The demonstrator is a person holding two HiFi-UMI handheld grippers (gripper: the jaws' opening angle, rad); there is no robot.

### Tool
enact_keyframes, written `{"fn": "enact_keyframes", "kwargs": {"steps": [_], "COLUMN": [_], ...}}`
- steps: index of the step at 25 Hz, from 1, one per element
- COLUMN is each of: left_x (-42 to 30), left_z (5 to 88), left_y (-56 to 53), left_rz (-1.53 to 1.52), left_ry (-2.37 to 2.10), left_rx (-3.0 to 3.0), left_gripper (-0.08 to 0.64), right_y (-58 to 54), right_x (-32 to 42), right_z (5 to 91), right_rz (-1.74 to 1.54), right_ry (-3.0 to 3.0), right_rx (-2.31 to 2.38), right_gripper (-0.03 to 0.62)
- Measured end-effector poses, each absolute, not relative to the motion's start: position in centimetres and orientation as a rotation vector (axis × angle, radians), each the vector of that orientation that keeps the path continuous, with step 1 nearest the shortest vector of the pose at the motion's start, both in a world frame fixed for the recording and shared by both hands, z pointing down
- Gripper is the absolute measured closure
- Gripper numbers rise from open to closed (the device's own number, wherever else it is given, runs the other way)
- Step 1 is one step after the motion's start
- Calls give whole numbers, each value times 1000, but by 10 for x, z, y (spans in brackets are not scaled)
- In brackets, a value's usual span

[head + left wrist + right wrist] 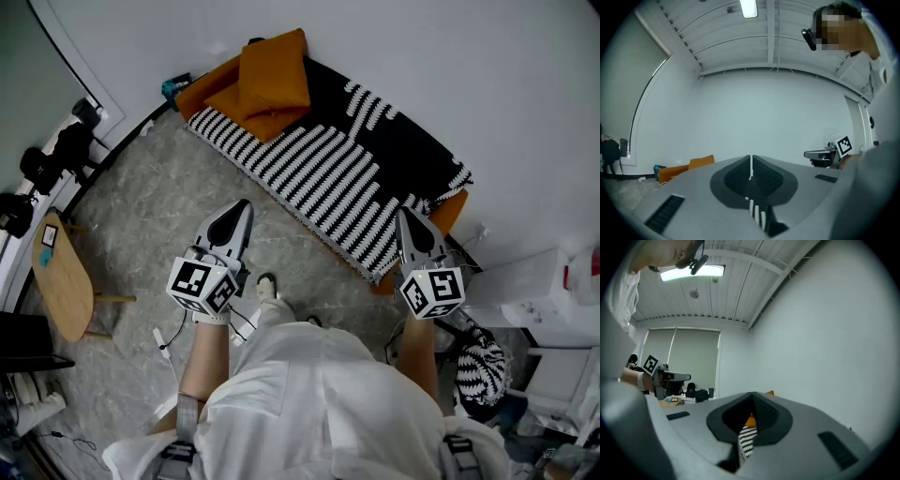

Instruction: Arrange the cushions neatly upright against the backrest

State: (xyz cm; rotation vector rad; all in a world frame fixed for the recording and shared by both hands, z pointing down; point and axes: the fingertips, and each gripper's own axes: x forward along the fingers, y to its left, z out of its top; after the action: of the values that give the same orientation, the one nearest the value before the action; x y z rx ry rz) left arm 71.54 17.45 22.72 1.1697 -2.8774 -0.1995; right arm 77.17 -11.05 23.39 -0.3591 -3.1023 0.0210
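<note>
Currently, by item:
- Orange square fabric cushions (pixel 272 80): two, one overlapping other, piled at left end of low orange sofa (pixel 452 211), close to white wall.
- Black-and-white striped knitted throw (pixel 337 164): spread over sofa seat, cushions resting on its left part.
- Left gripper (pixel 242 208): held level over grey floor, well short of sofa; jaws pressed together, nothing between.
- Right gripper (pixel 405 217): level, above throw's near edge; jaws fully closed, empty.
- Oval wooden side table (pixel 61 281): far left.

I see an orange sofa (pixel 201 91) under a black-and-white striped throw (pixel 328 173), with orange cushions (pixel 272 77) heaped at one end.
</note>
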Motion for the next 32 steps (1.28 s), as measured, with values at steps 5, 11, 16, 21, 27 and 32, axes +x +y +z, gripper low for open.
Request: {"fn": "enact_keyframes", "kwargs": {"steps": [5,11,16,21,27,32], "left_x": [716,718,718,718,714,707], "left_z": [229,226,227,229,231,236], "left_y": [174,176,173,169,167,174], "left_rz": [-202,-203,-200,-193,-190,-206], "left_ry": [-2871,-2877,-2872,-2856,-2851,-2852], "left_rx": [1176,1167,1176,1193,1190,1168], "left_gripper": [535,535,535,534,534,534], "right_y": [-109,-109,-111,-112,-113,-106], "right_x": [773,774,773,771,766,757], "right_z": [234,232,235,235,240,247], "right_rz": [23,15,6,66,25,22], "right_ry": [-3104,-3106,-3107,-3108,-3092,-3075], "right_rx": [-359,-367,-359,-386,-391,-398], "right_gripper": [586,586,586,584,584,580]}}
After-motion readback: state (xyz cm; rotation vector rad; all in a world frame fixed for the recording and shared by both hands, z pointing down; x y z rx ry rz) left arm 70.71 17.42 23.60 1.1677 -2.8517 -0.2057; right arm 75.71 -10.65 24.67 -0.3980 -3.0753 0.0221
